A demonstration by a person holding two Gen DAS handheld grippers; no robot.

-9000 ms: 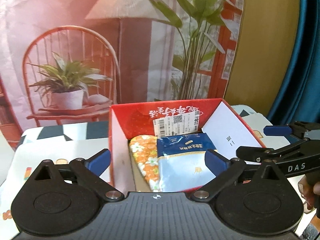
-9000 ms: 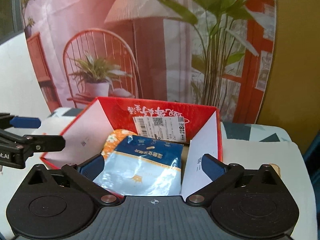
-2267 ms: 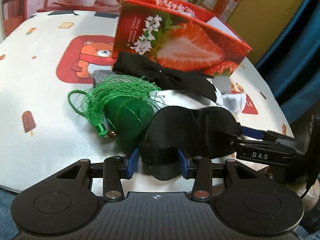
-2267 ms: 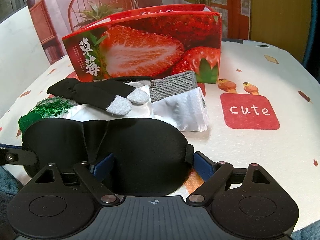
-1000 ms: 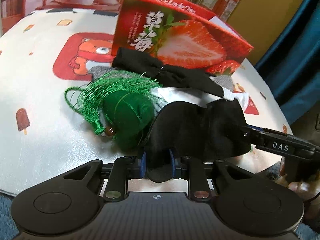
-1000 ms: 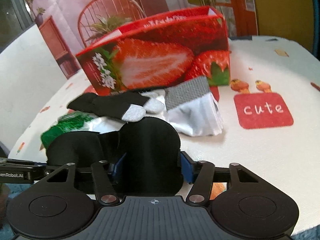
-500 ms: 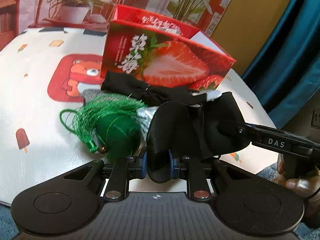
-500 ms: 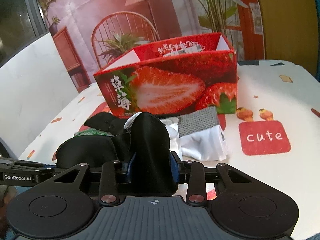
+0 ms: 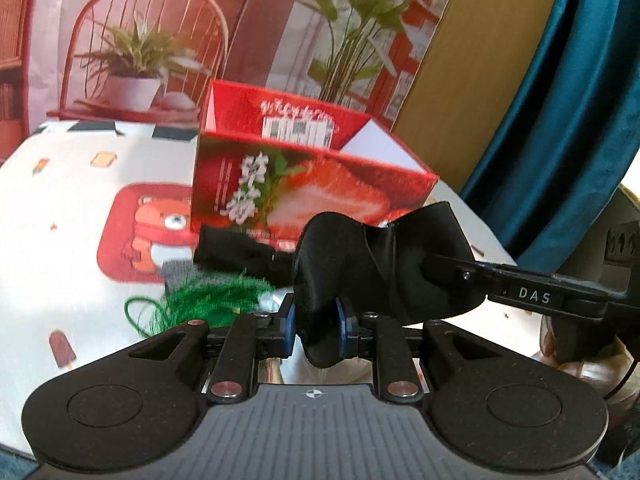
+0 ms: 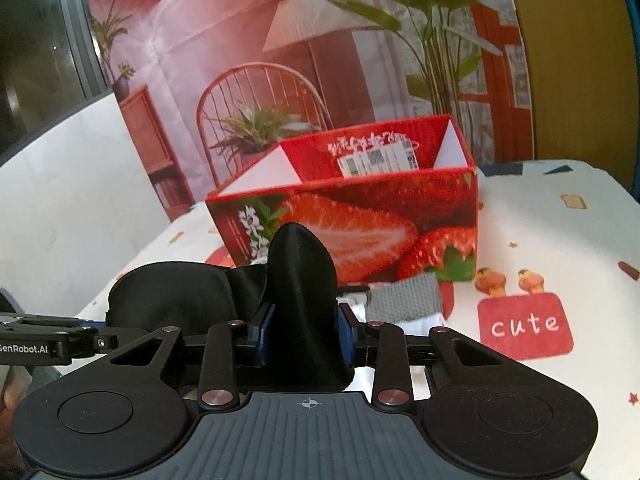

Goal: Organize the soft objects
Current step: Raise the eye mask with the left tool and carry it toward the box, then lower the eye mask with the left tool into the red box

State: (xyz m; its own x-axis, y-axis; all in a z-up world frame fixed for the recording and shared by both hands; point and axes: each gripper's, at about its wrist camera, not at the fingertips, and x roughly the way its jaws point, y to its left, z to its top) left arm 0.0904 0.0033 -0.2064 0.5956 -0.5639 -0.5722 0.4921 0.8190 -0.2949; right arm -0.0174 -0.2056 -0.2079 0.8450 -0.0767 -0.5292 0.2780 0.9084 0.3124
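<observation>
Padded black fabric eye mask (image 9: 376, 268), clear of the patterned white tablecloth (image 9: 60, 240), at six o'clock of the open red strawberry-printed cardboard box (image 10: 360, 216); left gripper (image 9: 316, 320) and right gripper (image 10: 306, 332) each pinch one end.

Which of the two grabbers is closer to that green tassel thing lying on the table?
Left. The left gripper, clamped on the black eye mask, sits just beside the green tassel. The right gripper grips the mask's far end, away from the tassel.
</observation>
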